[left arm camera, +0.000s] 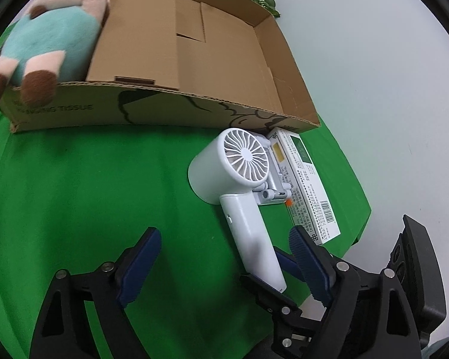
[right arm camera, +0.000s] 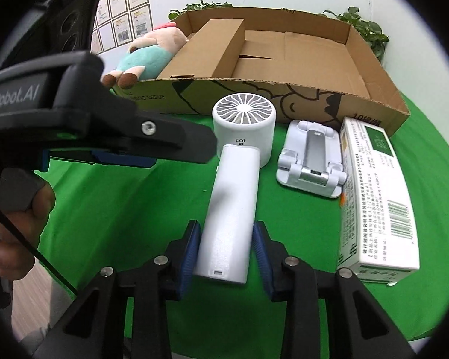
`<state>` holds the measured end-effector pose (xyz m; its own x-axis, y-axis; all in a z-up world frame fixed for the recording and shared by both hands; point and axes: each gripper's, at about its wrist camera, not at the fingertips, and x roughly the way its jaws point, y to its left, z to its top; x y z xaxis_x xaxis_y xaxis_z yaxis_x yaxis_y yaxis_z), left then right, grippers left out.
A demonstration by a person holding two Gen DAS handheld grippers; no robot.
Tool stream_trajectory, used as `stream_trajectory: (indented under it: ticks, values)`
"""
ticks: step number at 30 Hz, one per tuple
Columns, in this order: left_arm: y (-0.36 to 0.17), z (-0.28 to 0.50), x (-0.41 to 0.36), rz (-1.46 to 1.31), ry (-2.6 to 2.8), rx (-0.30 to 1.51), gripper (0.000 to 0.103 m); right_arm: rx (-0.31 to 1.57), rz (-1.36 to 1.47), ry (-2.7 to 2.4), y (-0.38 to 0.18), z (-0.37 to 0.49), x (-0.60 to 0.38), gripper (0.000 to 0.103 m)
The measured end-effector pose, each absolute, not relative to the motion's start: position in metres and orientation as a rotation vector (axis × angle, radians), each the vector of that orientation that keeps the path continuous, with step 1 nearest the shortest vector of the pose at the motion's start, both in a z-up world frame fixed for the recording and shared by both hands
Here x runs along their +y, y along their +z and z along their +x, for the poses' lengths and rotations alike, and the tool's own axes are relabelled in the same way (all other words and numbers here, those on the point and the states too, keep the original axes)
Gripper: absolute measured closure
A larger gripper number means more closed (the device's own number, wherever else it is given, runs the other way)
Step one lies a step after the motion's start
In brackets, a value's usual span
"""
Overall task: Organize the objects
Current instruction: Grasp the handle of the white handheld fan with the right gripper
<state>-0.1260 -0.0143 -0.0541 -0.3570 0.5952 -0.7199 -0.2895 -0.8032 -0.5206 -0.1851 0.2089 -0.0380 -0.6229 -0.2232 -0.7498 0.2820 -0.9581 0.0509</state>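
A white handheld fan (right arm camera: 239, 155) lies on the green cloth with its round head toward the cardboard tray (right arm camera: 284, 101). My right gripper (right arm camera: 226, 239) is shut on the fan's handle near its end, with a blue pad pressed on each side. My left gripper (left arm camera: 224, 236) is open and hovers low over the cloth. The fan (left arm camera: 242, 161) handle lies between the left gripper's fingers, close to the right one. The right gripper's black fingers (left arm camera: 284, 299) show beside that end of the handle. In the right wrist view the left gripper (right arm camera: 152, 155) hangs left of the fan, held by a hand (right arm camera: 18, 209).
A white phone stand (right arm camera: 311, 161) and a white-and-green carton (right arm camera: 374, 197) lie right of the fan. A plush toy (left arm camera: 51, 36) rests on the tray's left end, feet over the rim. Plants stand behind the tray. The cloth (left arm camera: 89, 194) ends at the right over pale floor.
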Motion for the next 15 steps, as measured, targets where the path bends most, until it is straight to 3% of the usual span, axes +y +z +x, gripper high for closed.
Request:
stream_trajectory:
  ticks: [10,15]
  values:
    - [-0.072,-0.116,-0.023,-1.377,2.076,-0.572,0.023,-0.025,1.161,-2.430,-0.029,-0.169,0.189,0.068]
    - [-0.075,-0.108,-0.026,-1.392,2.071,-0.606,0.032,-0.084,1.160,-2.395,-0.026,-0.163,0.189,0.068]
